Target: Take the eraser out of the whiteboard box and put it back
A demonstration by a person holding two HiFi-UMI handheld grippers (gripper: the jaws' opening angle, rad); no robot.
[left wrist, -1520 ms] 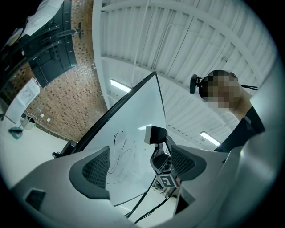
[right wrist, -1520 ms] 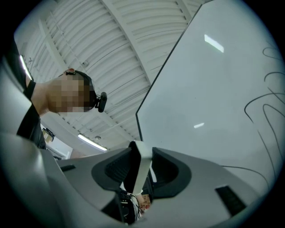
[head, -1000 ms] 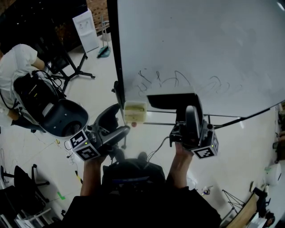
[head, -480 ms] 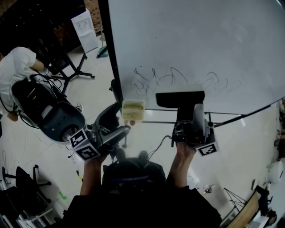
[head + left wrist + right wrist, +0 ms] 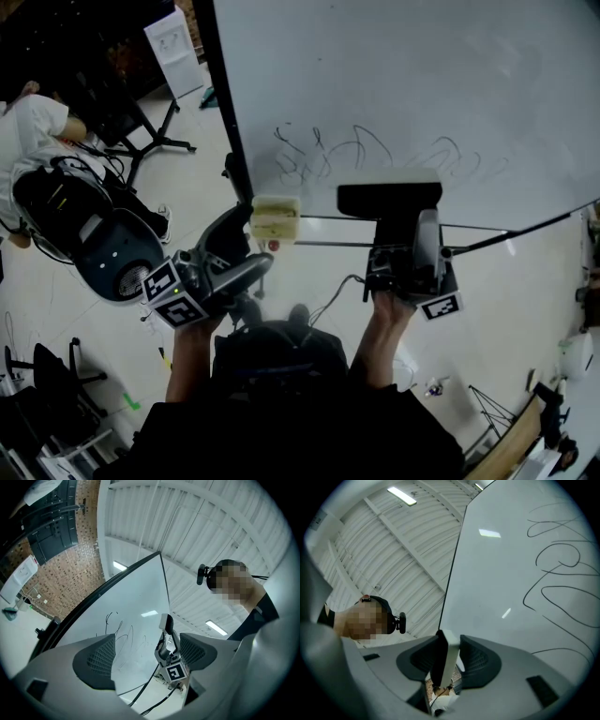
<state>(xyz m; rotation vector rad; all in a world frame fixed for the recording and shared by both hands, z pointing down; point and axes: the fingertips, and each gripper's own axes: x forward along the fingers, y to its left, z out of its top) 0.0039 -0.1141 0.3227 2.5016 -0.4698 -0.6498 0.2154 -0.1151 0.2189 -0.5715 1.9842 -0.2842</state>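
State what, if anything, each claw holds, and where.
The right claw clamps the black-backed white rectangular eraser across its broad faces, near its middle; the left claw holds nothing.

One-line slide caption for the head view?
Right gripper holds the black eraser near the scribbled whiteboard; left gripper open and empty beside the box.

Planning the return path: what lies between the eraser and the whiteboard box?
Head view: no object, only whiteboard surface and a thin rail between eraser and box.

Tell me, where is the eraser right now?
In the head view the eraser is right of centre, pinched in the right tool, just below the scribbles on the whiteboard and right of the whiteboard box.
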